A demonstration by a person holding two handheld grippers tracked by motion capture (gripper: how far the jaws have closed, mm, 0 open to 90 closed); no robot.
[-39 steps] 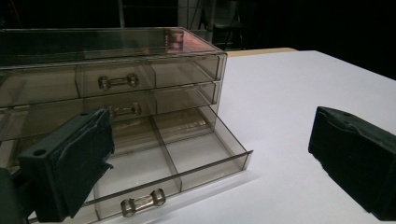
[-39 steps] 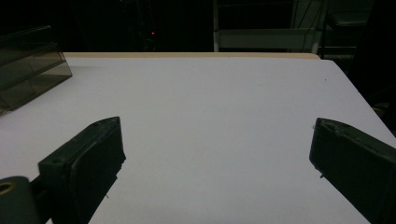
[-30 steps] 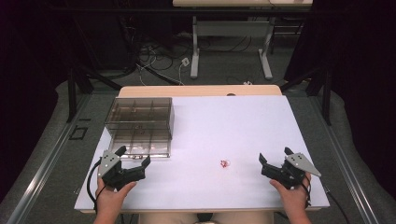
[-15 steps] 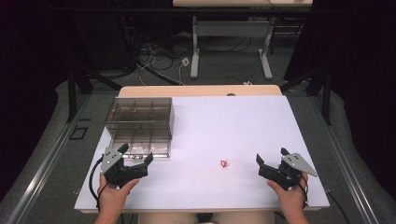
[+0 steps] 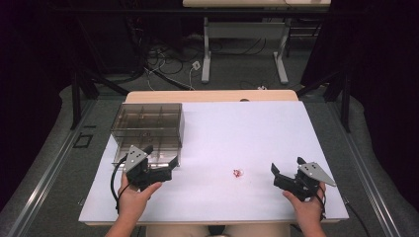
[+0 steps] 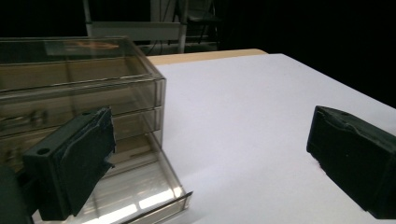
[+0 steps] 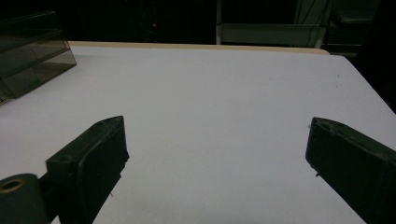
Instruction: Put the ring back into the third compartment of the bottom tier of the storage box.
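Room: dark curtains and cabled floor are ringing the white table (image 5: 257, 128) I am sitting at, with a wooden strip showing along its far edge.
Left gripper: I am holding my left gripper (image 5: 159, 163) in the lower left of the high view, jaws spread wide with nothing between them, just beside the near end of the box.
Right gripper: I am holding my right gripper (image 5: 286, 172) in the lower right of the high view, jaws also wide apart and carrying nothing, hovering over bare table.
Box: a clear smoky plastic drawer organizer (image 5: 148, 129) is sitting in the left half of the frame; in my left gripper view its bottom drawer (image 6: 140, 186) is standing pulled out toward me.
Small item: a tiny red thing (image 5: 239, 172) is lying low and centre in the high view, between my two grippers; it is too small for me to name or to judge its long axis or pointing.
Key relation: I am judging the red thing as somewhat nearer my right gripper, lying to that gripper's left at about the same depth, and well apart from the open drawer.
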